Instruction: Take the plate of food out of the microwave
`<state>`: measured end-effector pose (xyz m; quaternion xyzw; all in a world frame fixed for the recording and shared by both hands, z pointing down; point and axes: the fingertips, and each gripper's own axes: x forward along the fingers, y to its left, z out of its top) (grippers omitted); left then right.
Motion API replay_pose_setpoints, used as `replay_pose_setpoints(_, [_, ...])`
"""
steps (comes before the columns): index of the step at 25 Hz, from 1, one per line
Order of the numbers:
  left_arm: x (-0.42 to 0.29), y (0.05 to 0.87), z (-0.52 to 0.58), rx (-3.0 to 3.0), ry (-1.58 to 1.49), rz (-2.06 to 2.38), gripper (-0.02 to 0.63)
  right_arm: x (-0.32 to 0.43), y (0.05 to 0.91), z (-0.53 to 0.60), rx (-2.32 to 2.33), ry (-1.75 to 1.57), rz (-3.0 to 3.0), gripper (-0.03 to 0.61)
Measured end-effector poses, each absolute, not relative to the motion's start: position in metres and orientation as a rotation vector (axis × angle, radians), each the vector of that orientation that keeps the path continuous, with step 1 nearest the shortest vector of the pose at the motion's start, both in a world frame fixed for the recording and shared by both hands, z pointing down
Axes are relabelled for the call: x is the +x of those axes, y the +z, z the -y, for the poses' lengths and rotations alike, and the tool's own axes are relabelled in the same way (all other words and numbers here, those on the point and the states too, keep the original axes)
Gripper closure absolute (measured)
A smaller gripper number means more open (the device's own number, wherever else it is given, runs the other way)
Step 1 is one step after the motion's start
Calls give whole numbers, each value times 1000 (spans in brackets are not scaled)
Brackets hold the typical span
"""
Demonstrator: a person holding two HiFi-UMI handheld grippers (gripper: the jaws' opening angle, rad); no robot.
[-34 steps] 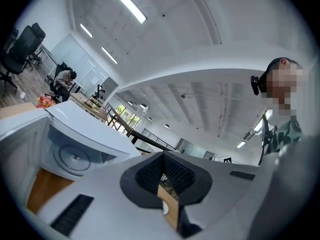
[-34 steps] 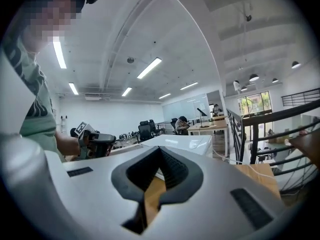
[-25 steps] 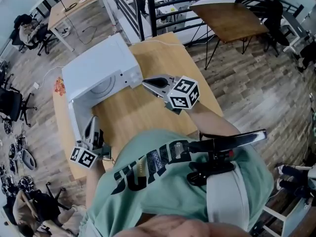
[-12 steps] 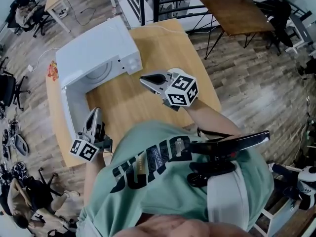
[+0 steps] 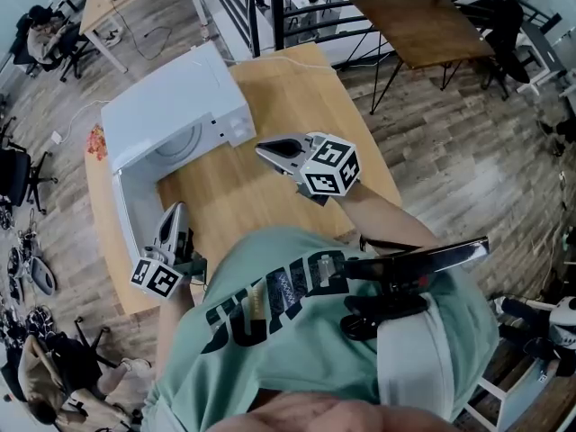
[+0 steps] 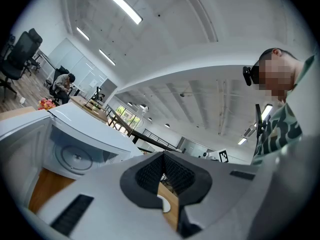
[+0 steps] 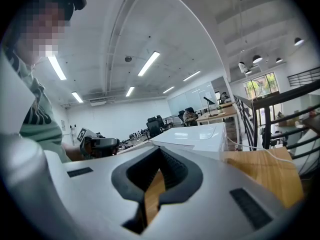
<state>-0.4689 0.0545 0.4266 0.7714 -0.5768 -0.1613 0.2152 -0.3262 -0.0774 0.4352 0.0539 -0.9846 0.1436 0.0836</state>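
The white microwave [image 5: 175, 97] stands at the far left of the wooden table [image 5: 297, 97] with its door [image 5: 126, 210] swung open toward me. A round white disc [image 5: 180, 142] shows inside the cavity; I cannot make out food on it. My left gripper [image 5: 174, 208] is shut and empty beside the open door, pointing at the cavity [image 6: 75, 154]. Over the middle of the table, right of the microwave's opening, my right gripper [image 5: 263, 149] is shut with nothing in it. The right gripper view looks across at the microwave [image 7: 200, 134] and the left gripper [image 7: 100, 146].
A red-orange object [image 5: 94, 138] lies on the table's left edge behind the microwave. A white cable [image 5: 270, 61] runs along the table's far edge. A black railing [image 5: 270, 7] and another table [image 5: 423, 25] stand beyond. My torso in a green shirt [image 5: 297, 331] fills the near side.
The head view has shifted a little. Both grippers stay shut and keep about the same places relative to the microwave.
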Motion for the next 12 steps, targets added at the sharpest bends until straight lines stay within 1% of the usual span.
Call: replay_pose_setpoints(12, [-468, 429, -60, 2130, -441, 1589, 609, -324, 435, 71, 149, 430, 2935, 574])
